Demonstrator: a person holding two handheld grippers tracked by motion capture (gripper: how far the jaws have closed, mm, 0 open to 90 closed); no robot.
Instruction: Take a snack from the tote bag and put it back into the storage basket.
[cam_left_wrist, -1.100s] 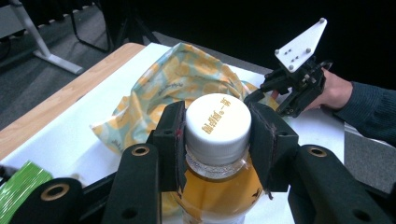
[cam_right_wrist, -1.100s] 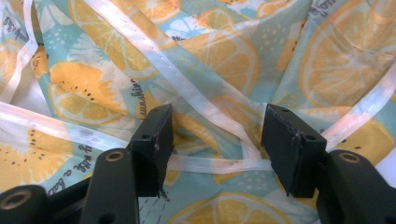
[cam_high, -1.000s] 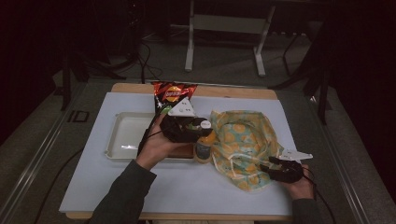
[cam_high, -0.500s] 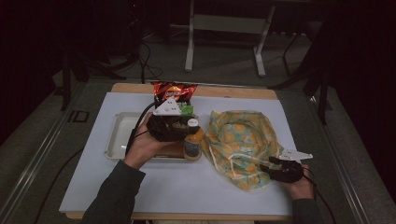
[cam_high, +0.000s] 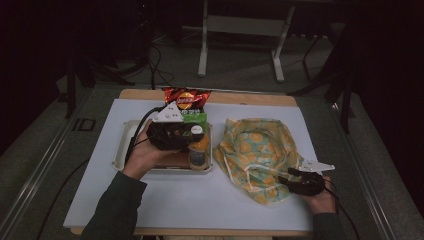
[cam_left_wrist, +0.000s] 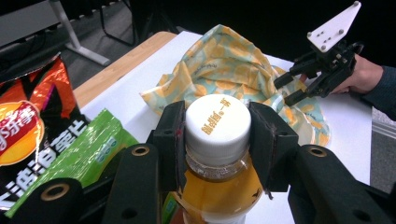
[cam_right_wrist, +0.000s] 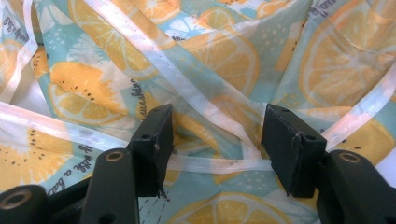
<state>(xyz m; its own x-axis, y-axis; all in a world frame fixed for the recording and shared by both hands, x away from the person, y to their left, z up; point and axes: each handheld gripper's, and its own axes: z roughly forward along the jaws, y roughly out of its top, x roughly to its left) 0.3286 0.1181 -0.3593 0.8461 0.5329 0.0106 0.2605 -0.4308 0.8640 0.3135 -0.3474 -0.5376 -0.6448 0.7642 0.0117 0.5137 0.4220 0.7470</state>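
Note:
An orange-drink bottle with a white cap stands upright over the right end of the white tray. My left gripper is shut on the bottle, its pads pressed on either side of the cap and neck. A fabric bag printed with orange slices lies crumpled to the right. At the bag's near right corner my right gripper is open. In the right gripper view its jaws stand apart just over the cloth, with a white strap running between them.
A red chips bag and a green snack packet lie at the back of the tray, close behind the left gripper. The white mat covers the table. The floor around is dark, with cables and a stand's legs.
My left hand has carried the bottle leftward, away from the bag's edge and over the tray. The right gripper has stayed at the bag's corner.

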